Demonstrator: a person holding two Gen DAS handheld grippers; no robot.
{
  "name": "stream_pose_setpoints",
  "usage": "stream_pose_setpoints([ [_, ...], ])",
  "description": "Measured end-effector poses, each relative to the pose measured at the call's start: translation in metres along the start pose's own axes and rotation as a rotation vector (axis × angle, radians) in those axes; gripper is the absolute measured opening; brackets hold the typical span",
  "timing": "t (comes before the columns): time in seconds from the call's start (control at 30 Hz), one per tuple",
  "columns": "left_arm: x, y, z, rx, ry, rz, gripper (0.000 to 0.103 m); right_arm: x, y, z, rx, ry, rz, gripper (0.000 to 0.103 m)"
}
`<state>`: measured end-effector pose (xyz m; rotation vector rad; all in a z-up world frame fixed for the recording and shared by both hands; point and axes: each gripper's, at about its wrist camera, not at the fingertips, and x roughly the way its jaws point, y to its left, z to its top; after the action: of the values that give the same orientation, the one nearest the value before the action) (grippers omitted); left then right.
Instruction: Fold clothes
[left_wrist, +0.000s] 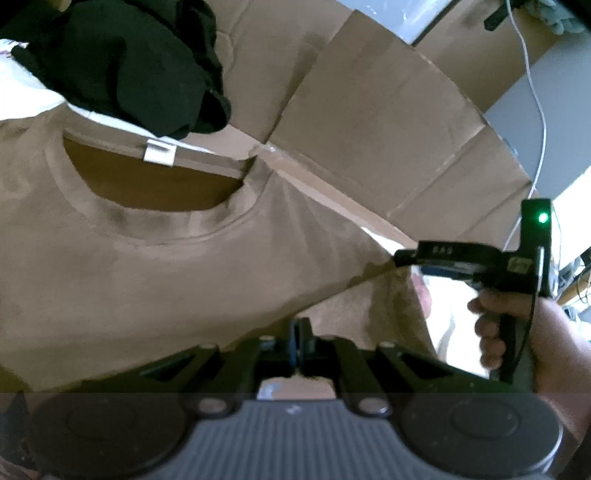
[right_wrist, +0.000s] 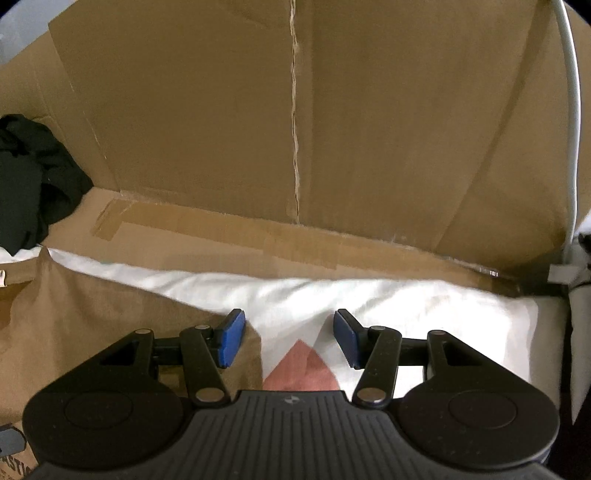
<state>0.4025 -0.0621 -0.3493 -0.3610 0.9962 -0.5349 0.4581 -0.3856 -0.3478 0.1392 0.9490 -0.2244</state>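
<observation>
While unreadable, white neck label (left_wrist: 159, 152), tan shirt (left_wrist: 147, 266)

Dim, blurry, fisheye-warped edges

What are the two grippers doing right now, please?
Left gripper: shut on the tan T-shirt.
Right gripper: open, holding nothing.

Cardboard panels (right_wrist: 221, 110) behind white sheet (right_wrist: 406, 306); white cable (left_wrist: 535, 103) hanging.
</observation>
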Motion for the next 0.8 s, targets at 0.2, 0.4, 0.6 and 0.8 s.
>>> stream_pose_setpoints([
  [0.2,0.005,0.005,-0.001,-0.029,0.009,-0.007,0.002,-0.027,-0.015,0.003,0.067,-0.07,0.041,0.057],
  [0.4,0.006,0.003,-0.001,-0.027,0.007,-0.001,0.002,-0.025,-0.005,-0.008,0.006,-0.012,0.073,0.057],
  [0.6,0.003,0.002,-0.002,0.012,0.002,0.008,0.002,-0.002,0.006,-0.012,-0.053,0.02,-0.016,0.056],
  [0.8,0.01,0.008,0.008,-0.008,0.025,0.01,0.009,-0.017,0.002,-0.012,-0.003,-0.023,0.006,0.056],
])
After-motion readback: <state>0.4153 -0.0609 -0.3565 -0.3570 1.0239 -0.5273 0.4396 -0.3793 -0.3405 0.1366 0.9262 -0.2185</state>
